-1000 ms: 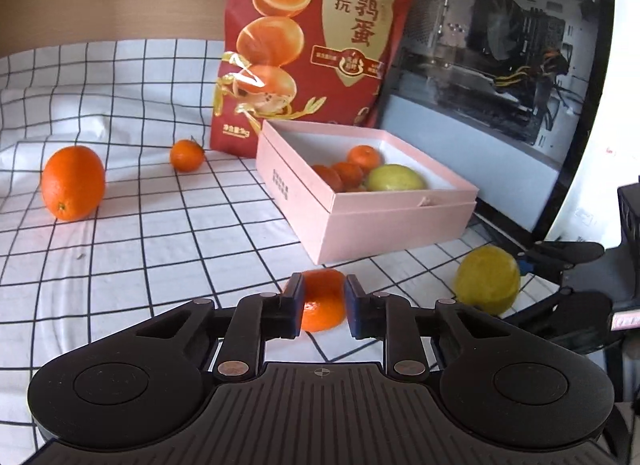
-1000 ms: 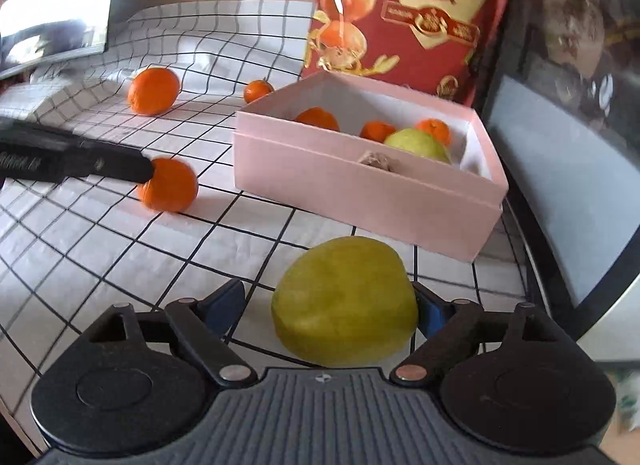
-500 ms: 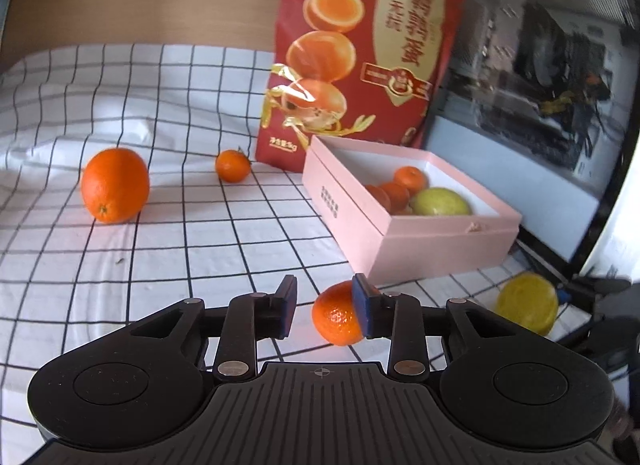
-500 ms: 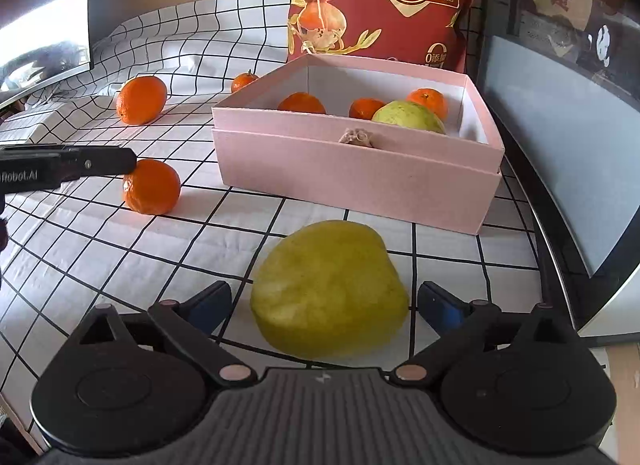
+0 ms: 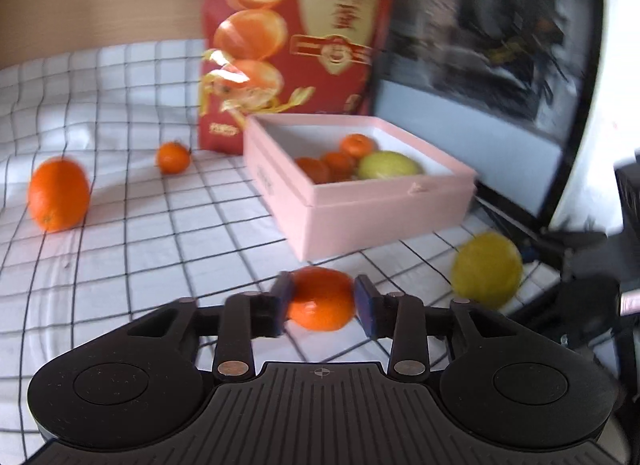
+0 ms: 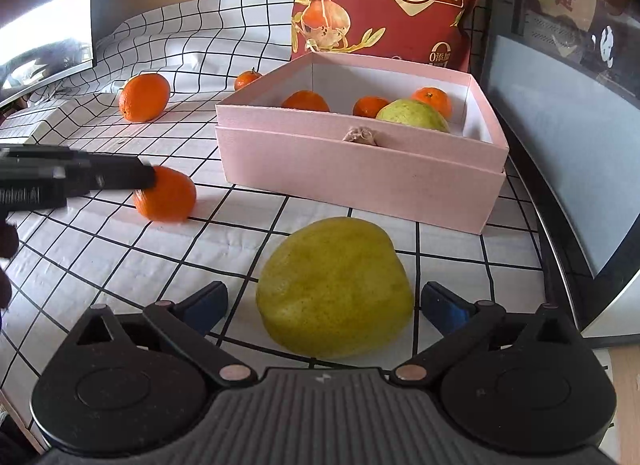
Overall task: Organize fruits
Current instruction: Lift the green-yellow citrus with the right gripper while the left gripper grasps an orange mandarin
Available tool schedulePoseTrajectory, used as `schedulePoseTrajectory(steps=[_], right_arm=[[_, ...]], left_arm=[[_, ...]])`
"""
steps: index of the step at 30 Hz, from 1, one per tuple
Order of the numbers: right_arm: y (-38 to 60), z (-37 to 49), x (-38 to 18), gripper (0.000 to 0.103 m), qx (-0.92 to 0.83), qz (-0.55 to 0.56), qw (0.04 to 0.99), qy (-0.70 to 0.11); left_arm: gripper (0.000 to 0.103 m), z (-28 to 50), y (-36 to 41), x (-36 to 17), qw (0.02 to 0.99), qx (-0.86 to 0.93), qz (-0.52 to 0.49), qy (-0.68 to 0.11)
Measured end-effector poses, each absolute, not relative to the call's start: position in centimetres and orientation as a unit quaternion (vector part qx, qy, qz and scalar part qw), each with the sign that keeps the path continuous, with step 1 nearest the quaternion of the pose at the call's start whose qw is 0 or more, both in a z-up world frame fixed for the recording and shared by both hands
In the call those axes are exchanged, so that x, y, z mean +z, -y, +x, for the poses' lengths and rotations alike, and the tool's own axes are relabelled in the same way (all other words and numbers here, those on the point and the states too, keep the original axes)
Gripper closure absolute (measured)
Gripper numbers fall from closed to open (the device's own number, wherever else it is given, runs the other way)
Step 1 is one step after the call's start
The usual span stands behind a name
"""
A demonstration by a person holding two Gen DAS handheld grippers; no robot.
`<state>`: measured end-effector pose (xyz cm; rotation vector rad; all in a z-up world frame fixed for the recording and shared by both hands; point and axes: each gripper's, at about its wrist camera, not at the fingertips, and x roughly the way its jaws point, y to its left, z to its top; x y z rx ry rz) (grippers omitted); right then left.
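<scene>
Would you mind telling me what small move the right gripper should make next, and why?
Probably close the right gripper on the yellow-green fruit. Its jaws are opening wide, the fruit sits on the checked cloth between them, and neither pad touches it. The pink box just beyond already holds a similar fruit, so a firm grip seems the step before lifting it in.

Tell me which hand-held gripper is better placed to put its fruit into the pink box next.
Probably the left hand-held gripper: its opening jaws flank the mandarin. The right one stands wider around the green fruit.
</scene>
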<state>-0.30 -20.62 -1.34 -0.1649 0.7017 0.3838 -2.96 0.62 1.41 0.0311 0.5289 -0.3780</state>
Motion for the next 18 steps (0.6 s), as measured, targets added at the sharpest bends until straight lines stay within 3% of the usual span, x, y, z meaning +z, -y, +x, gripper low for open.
schedulePoseTrajectory(steps=[3,18], right_arm=[[20.6,-0.3,-1.4,0.000,0.187,-0.080,0.918,-0.341],[20.7,-0.3,-1.4,0.000,0.190,-0.082,0.916,-0.343]], left_arm=[[0.051,-3.0,0.9,0.7,0.950,-0.159,0.063,-0.261],[0.051,-1.5,0.7,-0.5,0.944,-0.157,0.039,-0.289]])
